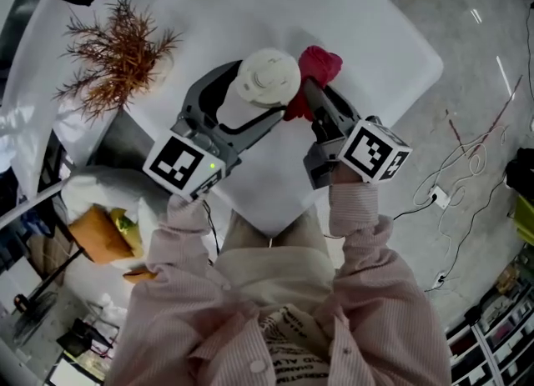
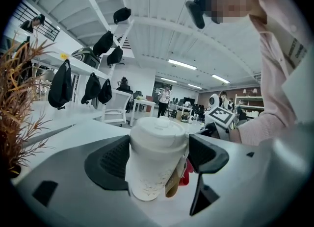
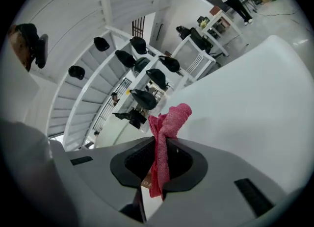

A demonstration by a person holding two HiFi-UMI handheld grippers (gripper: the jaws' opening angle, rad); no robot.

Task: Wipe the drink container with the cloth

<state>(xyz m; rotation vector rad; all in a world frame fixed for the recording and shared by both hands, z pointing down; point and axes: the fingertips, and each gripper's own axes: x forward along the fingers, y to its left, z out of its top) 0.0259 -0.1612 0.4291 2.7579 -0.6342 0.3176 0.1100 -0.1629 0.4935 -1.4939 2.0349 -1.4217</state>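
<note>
Nearest, two pink-striped sleeves (image 1: 367, 209) lead into the claws. The left claw (image 1: 244, 107) has its jaws spread wide and clamped on a white cup (image 2: 156, 158), one dark pad against each side just under the lid, so the cup stands between them, tipped slightly. A brown tag (image 2: 172, 184) hangs between the cup and the jaw on the right claw's side. The right claw (image 3: 160, 166) has its jaws pressed together on a red cloth (image 3: 169, 123); a strip runs down between the pads and the rest bunches up past the tips. In the head view that bunch lies just beside the cup's lid; whether it touches is unclear. Under both claws is a white table (image 1: 380, 55), and beyond the left claw a dried reddish plant (image 1: 117, 52).
</note>
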